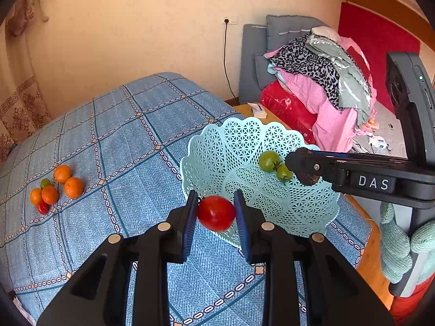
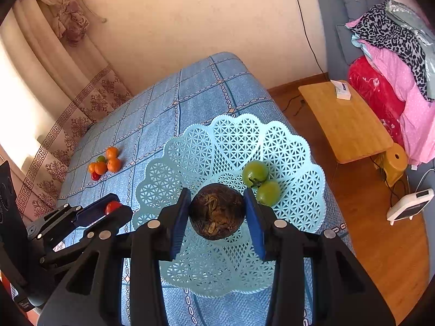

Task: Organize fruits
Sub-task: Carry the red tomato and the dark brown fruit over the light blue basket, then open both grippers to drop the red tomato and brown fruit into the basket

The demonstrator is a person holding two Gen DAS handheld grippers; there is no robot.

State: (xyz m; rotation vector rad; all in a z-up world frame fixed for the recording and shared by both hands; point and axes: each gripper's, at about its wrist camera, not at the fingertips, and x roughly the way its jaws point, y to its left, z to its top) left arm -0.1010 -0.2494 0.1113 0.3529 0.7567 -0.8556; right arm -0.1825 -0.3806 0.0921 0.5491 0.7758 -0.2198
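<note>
My left gripper [image 1: 216, 209] is shut on a small red tomato [image 1: 216, 213], held just above the near rim of a light blue lattice basket [image 1: 231, 149] on the blue checked cloth. In the right wrist view my right gripper [image 2: 217, 210] is shut on a dark brown round fruit [image 2: 217, 212] above the basket's [image 2: 190, 146] middle. Two green tomatoes [image 2: 255, 173] lie in the basket beside it. A cluster of small oranges [image 1: 62, 174] with one green and one red fruit sits far left on the cloth. The left gripper [image 2: 115, 207] shows at lower left in the right wrist view.
A low wooden table [image 2: 345, 119] with a white box [image 2: 343, 89] stands to the right of the cloth. Behind it lies a pile of clothes [image 2: 394, 54]. A yellow stool [image 2: 395, 160] and a white device [image 2: 410, 206] are on the wooden floor. A gloved hand [image 1: 394, 244] holds the right gripper.
</note>
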